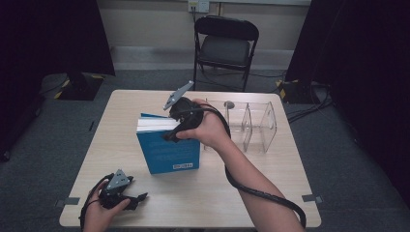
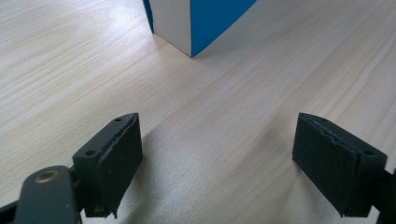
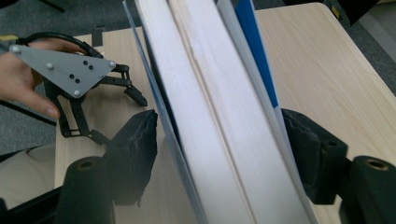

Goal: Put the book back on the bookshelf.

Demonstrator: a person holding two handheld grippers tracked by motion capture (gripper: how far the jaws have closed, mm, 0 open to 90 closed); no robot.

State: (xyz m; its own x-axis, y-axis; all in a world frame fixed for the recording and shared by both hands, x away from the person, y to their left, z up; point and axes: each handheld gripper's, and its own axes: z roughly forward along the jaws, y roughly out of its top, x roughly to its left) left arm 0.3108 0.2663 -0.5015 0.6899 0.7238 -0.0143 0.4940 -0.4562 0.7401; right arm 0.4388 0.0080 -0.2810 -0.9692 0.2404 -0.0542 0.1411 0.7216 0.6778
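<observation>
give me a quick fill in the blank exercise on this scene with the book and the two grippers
1. The right gripper clamps the top edge of the ____ book, which stands upright on the table.
2. The left gripper rests near the table's front edge with its jaws ____.
3. Behind the right hand stands a clear ____ rack with dividers.

Missing words: blue; open; plastic

**Book: upright, mid-surface**

One blue-covered book (image 1: 168,147) stands on its lower edge near the middle of the surface (image 1: 270,174), front cover facing the person, tilted slightly. White page block faces up. A small white label sits at the cover's lower right. Covers closed.
</observation>
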